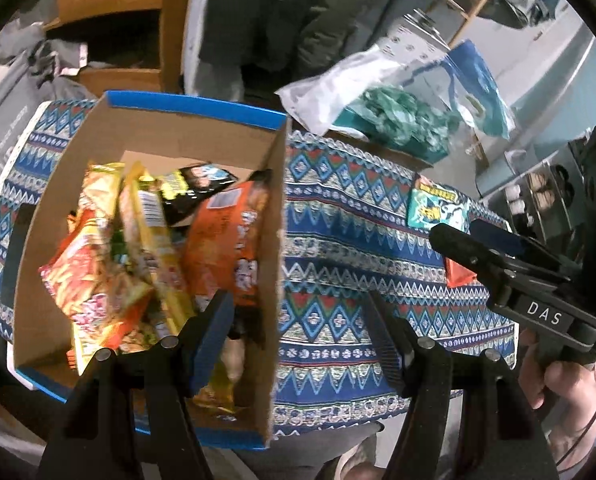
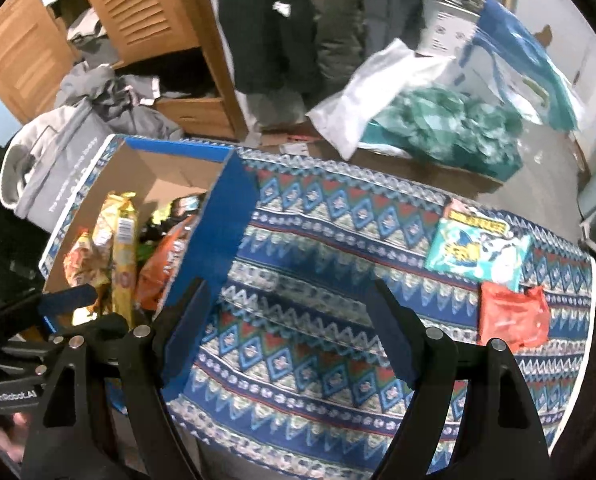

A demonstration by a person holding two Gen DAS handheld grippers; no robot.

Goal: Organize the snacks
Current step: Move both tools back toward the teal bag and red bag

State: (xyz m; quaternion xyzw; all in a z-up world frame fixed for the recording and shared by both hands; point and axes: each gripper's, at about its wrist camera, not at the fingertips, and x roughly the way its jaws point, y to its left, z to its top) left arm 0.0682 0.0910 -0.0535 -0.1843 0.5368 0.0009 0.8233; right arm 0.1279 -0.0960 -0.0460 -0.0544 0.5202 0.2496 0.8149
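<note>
A cardboard box with blue rim [image 1: 201,108] [image 2: 233,216] sits on the left of the patterned tablecloth [image 1: 358,216] [image 2: 338,280] and holds several snack packets, among them an orange one [image 1: 233,232] and a yellow one [image 1: 153,232]. A teal snack packet [image 2: 478,252] [image 1: 438,204] and a red packet [image 2: 514,316] [image 1: 458,274] lie on the cloth at the right. My left gripper [image 1: 298,320] is open and empty, straddling the box's right wall. My right gripper [image 2: 289,308] is open and empty over the cloth beside the box; it also shows in the left wrist view [image 1: 478,240].
Beyond the table lie plastic bags with teal material [image 1: 398,116] [image 2: 438,120], a metal can [image 2: 446,20], a wooden cabinet [image 2: 137,12] and grey clothing [image 2: 77,128]. Hanging dark clothes [image 1: 257,12] stand behind the box.
</note>
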